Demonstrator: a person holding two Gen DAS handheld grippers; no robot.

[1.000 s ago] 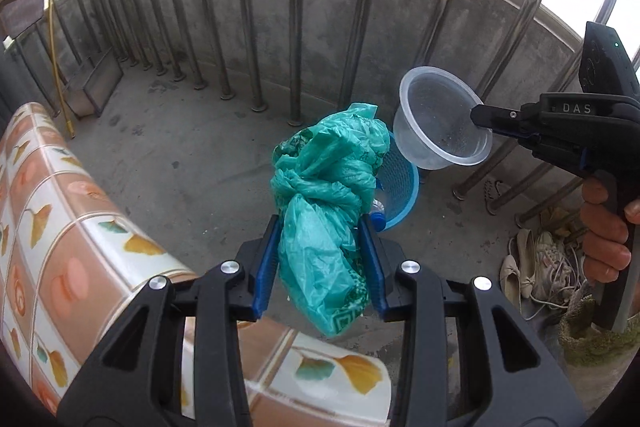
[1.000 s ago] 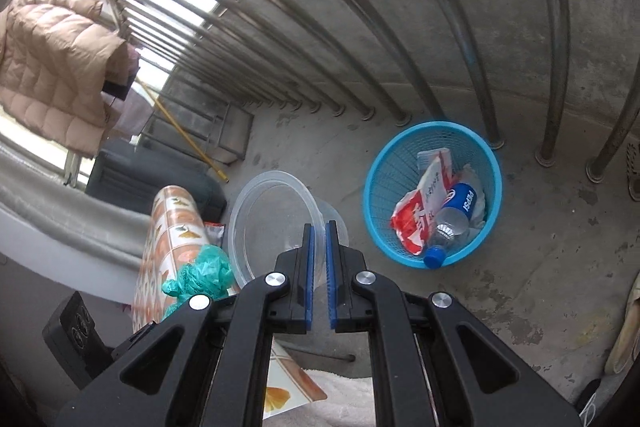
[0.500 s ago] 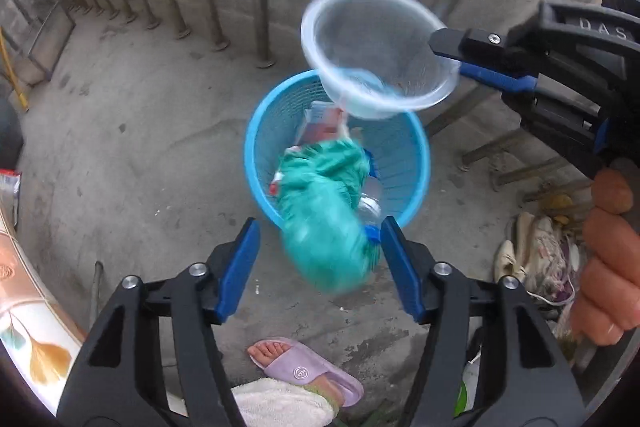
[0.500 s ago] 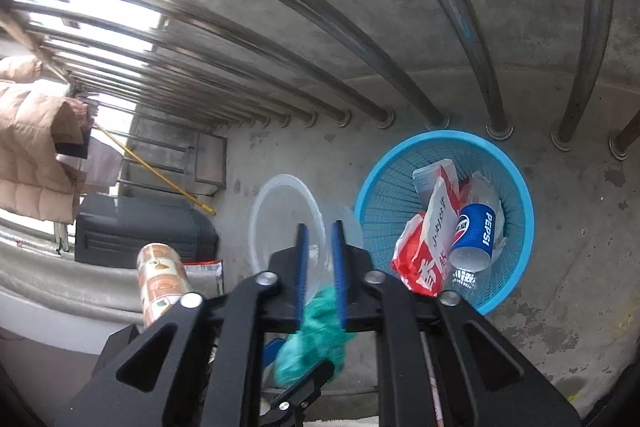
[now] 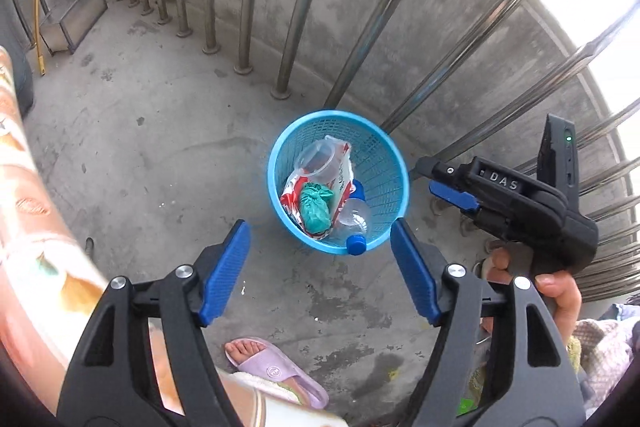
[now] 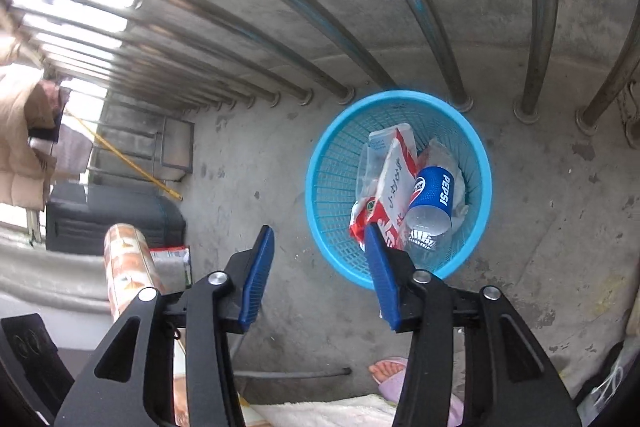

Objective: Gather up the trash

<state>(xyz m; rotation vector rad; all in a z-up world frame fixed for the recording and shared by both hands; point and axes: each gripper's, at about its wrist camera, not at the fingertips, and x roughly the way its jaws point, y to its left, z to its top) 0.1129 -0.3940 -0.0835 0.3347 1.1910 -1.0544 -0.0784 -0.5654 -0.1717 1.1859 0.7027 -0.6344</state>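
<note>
With both my grippers held above the concrete floor, the trash lies in the blue basket (image 5: 394, 195) by the railing (image 5: 296, 27). My left gripper (image 5: 320, 267) stands wide and empty, the basket just beyond its fingertips. My right gripper (image 6: 318, 267) is also spread wide, holding nothing, its right finger crossing the basket's near rim in its own view. Inside the basket, a green bag (image 5: 316, 207) rests on a red-and-white packet (image 6: 394, 187), with a clear cup (image 5: 318, 161) at the far side and a Pepsi bottle (image 6: 430, 195) on the right. I judge the drop step finished for these pieces. The next move, as I read it, calls for turning both grippers away from the basket to look for more litter; a packet (image 6: 172, 261) lies on the floor far left, near a black case (image 6: 116, 223).
</note>
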